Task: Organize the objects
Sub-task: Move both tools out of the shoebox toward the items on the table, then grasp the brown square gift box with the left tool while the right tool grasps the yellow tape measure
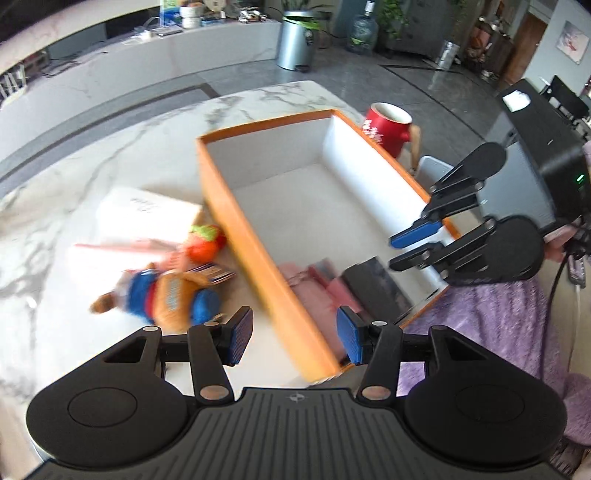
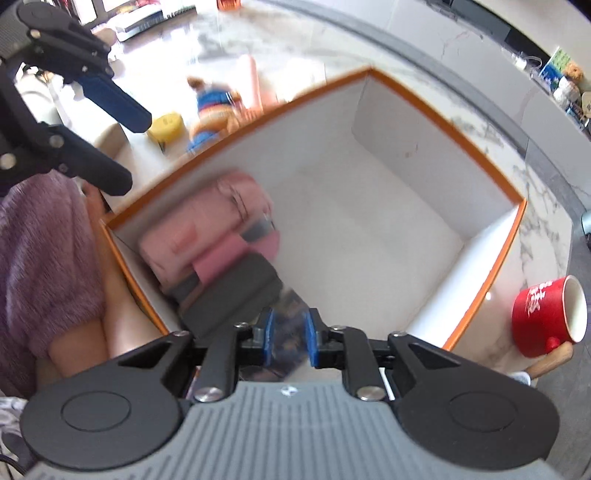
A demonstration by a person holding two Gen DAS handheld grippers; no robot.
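Bright daylight, strong fisheye bend, heavy motion blur.
Washed-out glare on the marble table at upper left of the right wrist view. Smeared beyond detail: plush toy, pink bundle, near wall of the orange box. Sharp by contrast: both camera-side gripper bodies. Straight edges bowed towards frame borders. Soft, faint shadows inside the box; corners darkened.

Daylight gleams on the dark tiled floor, a steel bin beside the long grey counter.
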